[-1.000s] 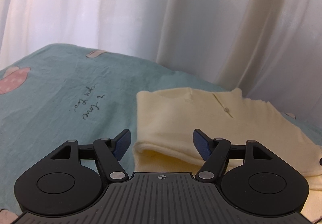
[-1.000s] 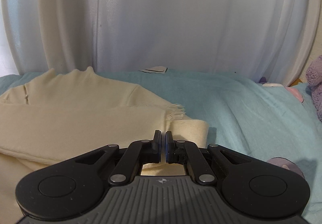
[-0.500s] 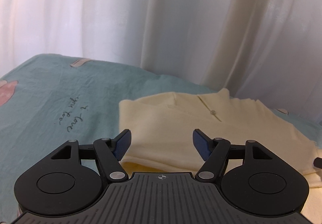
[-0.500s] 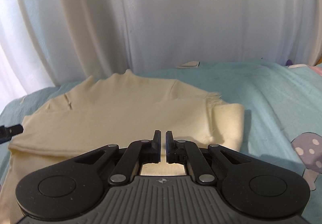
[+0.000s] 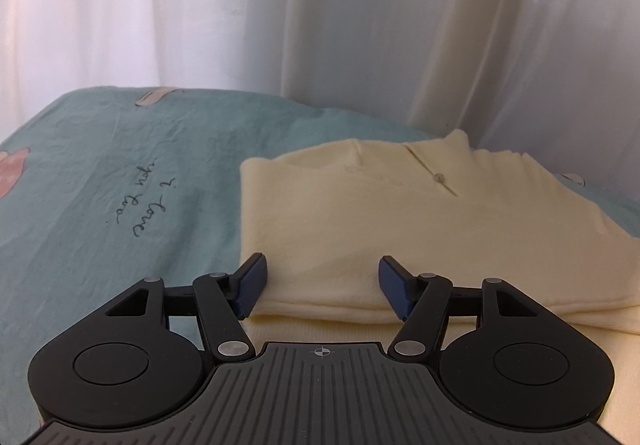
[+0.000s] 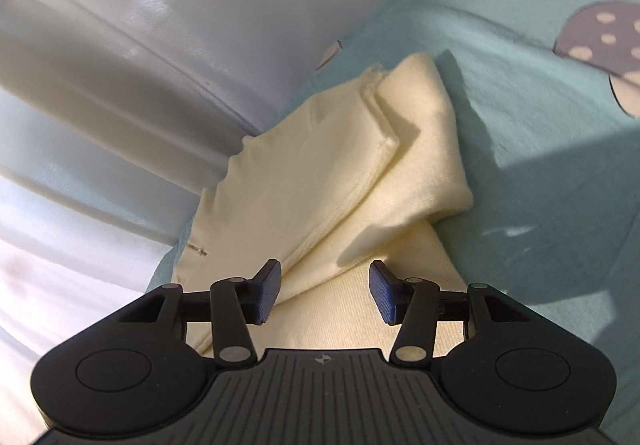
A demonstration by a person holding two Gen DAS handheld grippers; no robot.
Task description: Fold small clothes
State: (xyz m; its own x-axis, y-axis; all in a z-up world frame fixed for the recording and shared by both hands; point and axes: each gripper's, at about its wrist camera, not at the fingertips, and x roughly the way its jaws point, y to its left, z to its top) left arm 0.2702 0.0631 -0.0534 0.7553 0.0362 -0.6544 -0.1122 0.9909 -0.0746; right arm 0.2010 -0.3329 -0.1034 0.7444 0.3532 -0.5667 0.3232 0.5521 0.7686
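- Ahead of your left hand-held gripper (image 5: 321, 287), a cream sweater (image 5: 380, 221) lies folded on the teal bed sheet (image 5: 120, 165).
- To the left of that hand-held gripper, the sheet carries handwritten script (image 5: 142, 201) and, at the far left edge, part of a pink printed motif (image 5: 12, 173).
- Your left hand-held gripper stands wide open with nothing between its blue pads (image 5: 252, 285); the left pad sits just beside the sweater's left edge, and the right pad is over the fabric.
- The folded front edge of the sweater runs across just ahead of the pads, with a second layer showing below it.
- Further ahead and to the right you see the collar slit with a small button (image 5: 440, 177).
- White curtains (image 5: 320, 25) hang behind the bed in both views.
- In front of your right hand-held gripper (image 6: 323, 292), the same sweater (image 6: 320, 185) stretches away, its folded layers stacked in a ridge.
- Your right hand-held gripper is also spread wide and holds nothing; the sweater lies between and beneath its blue pads (image 6: 266, 291).
- To the right of it, bare sheet shows a grey spotted mushroom print (image 6: 600, 41) at the upper right.
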